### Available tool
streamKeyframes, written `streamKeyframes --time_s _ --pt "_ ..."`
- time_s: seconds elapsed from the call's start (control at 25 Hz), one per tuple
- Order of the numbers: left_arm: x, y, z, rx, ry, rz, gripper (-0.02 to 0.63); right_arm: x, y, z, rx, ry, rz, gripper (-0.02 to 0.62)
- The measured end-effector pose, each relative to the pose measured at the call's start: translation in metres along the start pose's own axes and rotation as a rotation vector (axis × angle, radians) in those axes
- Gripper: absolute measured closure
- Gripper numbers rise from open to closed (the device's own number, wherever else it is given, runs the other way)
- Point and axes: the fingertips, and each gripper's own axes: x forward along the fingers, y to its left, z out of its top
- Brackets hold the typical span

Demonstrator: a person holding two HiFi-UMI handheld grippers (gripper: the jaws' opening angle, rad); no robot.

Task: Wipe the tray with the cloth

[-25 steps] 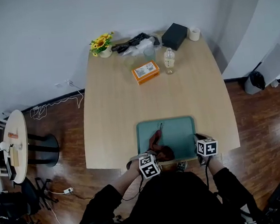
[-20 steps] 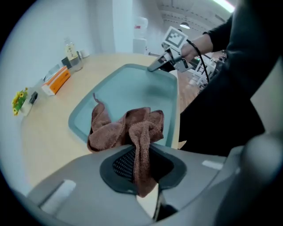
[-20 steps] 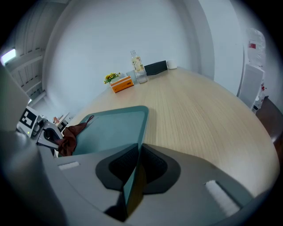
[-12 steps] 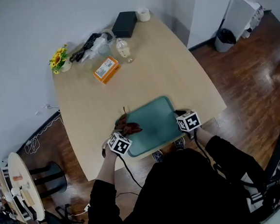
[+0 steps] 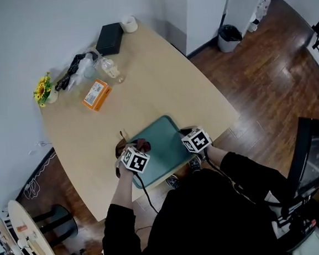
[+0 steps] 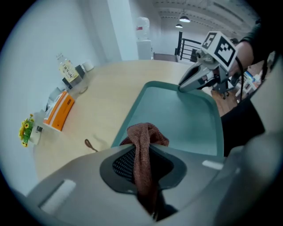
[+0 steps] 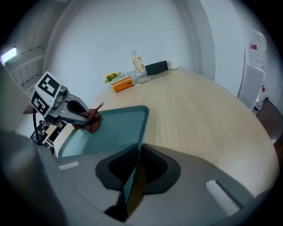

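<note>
Two grippers, one tray [image 5: 161, 151] and one cloth [image 5: 141, 144] shared the table [image 5: 161, 79]. My left gripper [image 5: 136, 150] had its fingers [image 6: 79, 176] clenched on the reddish-brown cloth, which was bunched at the tray's left rim. My right gripper [image 6: 183, 86] had its fingers [image 7: 190, 185] pinched on the tray's right rim. The tray sat at the table's near edge. What it held was the cloth, and its green floor ran open from there to my right gripper. Well beyond the tray's far side stood one orange box [image 5: 96, 94], one bottle [image 5: 109, 69], one black box [image 5: 109, 38] and one pot of yellow flowers [image 5: 43, 90], with broad tabletop between.
</note>
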Motion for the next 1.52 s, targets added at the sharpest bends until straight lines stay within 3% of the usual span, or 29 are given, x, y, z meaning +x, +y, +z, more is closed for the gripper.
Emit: streamKeyframes --time_s 0.08,0.2,0.28,0.4,0.56,0.64,0.8,0.96,1.12,1.28,1.52 --pt "-0.014 -0.021 0.017 -0.026 -0.063 -0.014 0.580 -0.008 -0.003 -0.004 0.001 0.002 0.006 0.565" --pt "-0.064 -0.047 0.047 -0.113 -0.239 -0.033 0.580 -0.018 -0.013 -0.010 0.008 0.002 -0.008 0.565" --pt "-0.102 -0.043 0.046 -0.179 -0.334 0.002 0.580 -0.016 -0.015 -0.008 0.007 -0.004 -0.019 0.565" --pt "-0.150 -0.018 0.010 -0.315 -0.419 0.117 0.580 -0.009 -0.013 -0.005 0.002 -0.006 -0.022 0.565" --pt "-0.194 0.024 -0.073 -0.522 -0.399 0.323 0.580 -0.004 -0.009 -0.005 0.007 -0.008 -0.015 0.565" --pt "-0.202 0.037 -0.115 -0.619 -0.361 0.389 0.580 -0.004 -0.010 -0.004 0.013 -0.009 -0.015 0.565" --pt "-0.188 0.048 -0.182 -0.767 -0.285 0.449 0.580 -0.001 -0.011 -0.004 0.027 0.005 -0.010 0.564" --pt "-0.146 0.046 -0.218 -0.878 -0.244 0.426 0.580 0.000 -0.010 -0.004 0.014 0.024 -0.021 0.561" --pt "-0.104 0.033 -0.243 -0.871 -0.140 0.374 0.580 0.000 -0.007 -0.003 -0.001 0.040 -0.029 0.560" --pt "-0.059 -0.004 -0.243 -0.685 -0.026 0.286 0.578 0.002 -0.008 -0.004 0.010 0.032 -0.025 0.560" --pt "-0.057 0.009 -0.266 -0.604 -0.016 0.407 0.578 0.003 -0.009 -0.002 0.020 0.023 -0.017 0.560"
